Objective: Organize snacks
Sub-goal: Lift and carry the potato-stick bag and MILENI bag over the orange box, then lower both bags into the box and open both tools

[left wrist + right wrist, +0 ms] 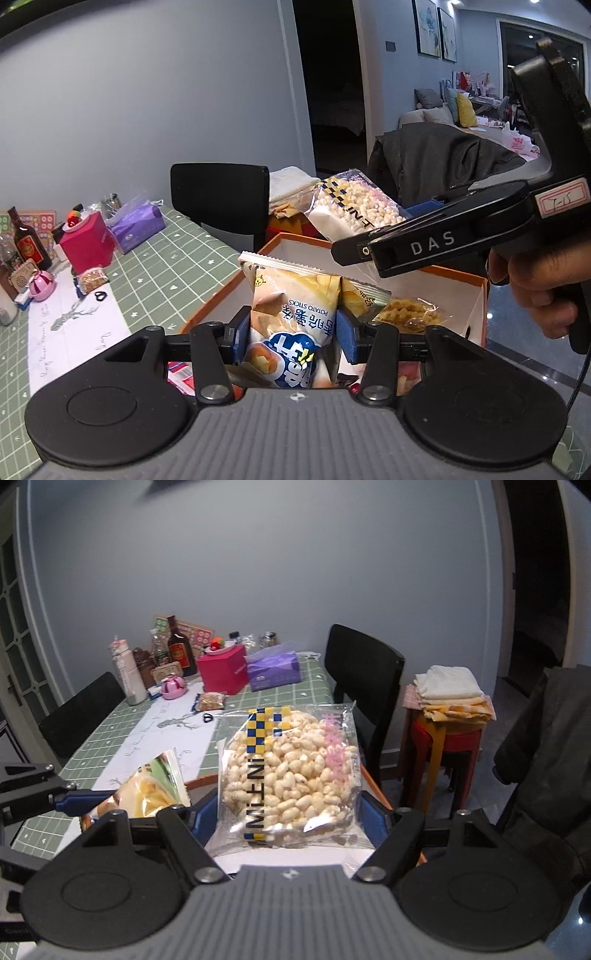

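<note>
While the left gripper [291, 328] clamps a potato-stick bag [291, 314] above the orange-rimmed box [476, 295], the right gripper [288, 812] pinches a clear puffed-snack bag [288, 764] between wider-set pads, raised over the box's far edge beside the green desk [280, 694].

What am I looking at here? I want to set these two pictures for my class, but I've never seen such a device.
No robot: a person holds a two-finger gripper in each hand, and a camera on each looks along its fingers. The left gripper, in its own view, is shut on a potato sticks bag above an open box of snacks. The right gripper, in its own view, is shut on a clear bag of puffs. In the left view the person's hand holds that right gripper. Behind is a green checked table with a bottle and tissues.
</note>
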Action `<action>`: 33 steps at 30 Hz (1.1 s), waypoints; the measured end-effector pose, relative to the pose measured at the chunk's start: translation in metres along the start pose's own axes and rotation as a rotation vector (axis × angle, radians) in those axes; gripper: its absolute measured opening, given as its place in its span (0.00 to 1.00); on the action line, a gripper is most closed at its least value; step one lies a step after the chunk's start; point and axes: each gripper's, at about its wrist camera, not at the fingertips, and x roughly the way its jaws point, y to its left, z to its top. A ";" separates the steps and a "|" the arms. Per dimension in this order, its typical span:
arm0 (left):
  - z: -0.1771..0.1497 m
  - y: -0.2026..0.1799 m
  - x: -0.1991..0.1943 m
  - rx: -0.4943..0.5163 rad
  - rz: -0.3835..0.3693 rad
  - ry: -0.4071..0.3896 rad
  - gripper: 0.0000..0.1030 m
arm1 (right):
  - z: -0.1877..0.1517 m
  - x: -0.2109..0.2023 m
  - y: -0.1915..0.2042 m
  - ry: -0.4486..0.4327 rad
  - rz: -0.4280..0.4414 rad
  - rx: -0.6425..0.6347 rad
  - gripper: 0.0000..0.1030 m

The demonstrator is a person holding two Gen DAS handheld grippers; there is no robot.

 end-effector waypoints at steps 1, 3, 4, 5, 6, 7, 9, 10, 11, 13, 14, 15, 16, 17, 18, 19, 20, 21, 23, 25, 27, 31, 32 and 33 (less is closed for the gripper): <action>0.000 -0.001 0.004 -0.003 -0.002 -0.002 0.52 | -0.001 0.002 -0.003 0.009 -0.014 0.004 0.72; 0.000 -0.004 0.011 -0.007 -0.007 0.000 0.52 | -0.002 0.007 -0.009 0.024 -0.029 0.018 0.72; 0.001 -0.005 0.015 -0.012 -0.011 0.002 0.52 | -0.003 0.008 -0.011 0.031 -0.030 0.025 0.72; 0.001 -0.006 0.019 -0.016 -0.014 0.004 0.52 | -0.004 0.011 -0.013 0.039 -0.032 0.033 0.72; 0.001 -0.008 0.022 -0.018 -0.015 0.007 0.52 | -0.006 0.014 -0.016 0.048 -0.036 0.041 0.72; 0.001 -0.011 0.026 -0.013 -0.012 0.011 0.52 | -0.007 0.016 -0.018 0.056 -0.040 0.045 0.72; -0.001 -0.014 0.034 0.007 -0.004 0.026 0.52 | -0.010 0.024 -0.022 0.079 -0.056 0.049 0.72; -0.002 -0.017 0.039 0.026 0.005 0.039 0.52 | -0.012 0.028 -0.024 0.091 -0.062 0.052 0.72; -0.003 -0.019 0.044 0.046 0.014 0.049 0.52 | -0.014 0.033 -0.025 0.105 -0.067 0.054 0.72; -0.006 -0.022 0.053 0.071 0.024 0.072 0.52 | -0.019 0.042 -0.025 0.134 -0.080 0.044 0.72; -0.008 -0.023 0.057 0.073 0.026 0.083 0.52 | -0.022 0.047 -0.025 0.150 -0.089 0.033 0.72; -0.008 -0.023 0.060 0.074 0.027 0.090 0.52 | -0.024 0.051 -0.024 0.162 -0.095 0.025 0.72; -0.010 -0.023 0.062 0.077 0.028 0.098 0.52 | -0.026 0.054 -0.024 0.172 -0.101 0.018 0.72; -0.011 -0.024 0.064 0.083 0.032 0.103 0.52 | -0.027 0.057 -0.024 0.179 -0.107 0.012 0.72; -0.012 -0.024 0.066 0.091 0.036 0.108 0.52 | -0.029 0.059 -0.025 0.185 -0.111 0.009 0.72; -0.012 -0.024 0.068 0.101 0.040 0.114 0.52 | -0.030 0.061 -0.025 0.190 -0.116 0.006 0.72; -0.013 -0.025 0.070 0.108 0.041 0.120 0.52 | -0.030 0.064 -0.025 0.194 -0.123 0.002 0.72; -0.014 -0.025 0.071 0.114 0.043 0.126 0.52 | -0.032 0.066 -0.025 0.200 -0.129 -0.003 0.72; -0.015 -0.026 0.075 0.119 0.045 0.143 0.52 | -0.034 0.071 -0.023 0.211 -0.138 -0.016 0.72; -0.017 -0.025 0.079 0.123 0.048 0.162 0.52 | -0.035 0.074 -0.022 0.223 -0.143 -0.028 0.72; -0.019 -0.026 0.082 0.129 0.051 0.175 0.53 | -0.036 0.077 -0.019 0.231 -0.151 -0.049 0.72; -0.023 -0.029 0.084 0.147 0.045 0.199 0.53 | -0.039 0.083 -0.015 0.255 -0.151 -0.080 0.72; -0.024 -0.030 0.085 0.153 0.045 0.206 0.53 | -0.039 0.083 -0.014 0.257 -0.152 -0.085 0.72; -0.025 -0.031 0.086 0.155 0.047 0.212 0.53 | -0.039 0.084 -0.014 0.260 -0.147 -0.082 0.72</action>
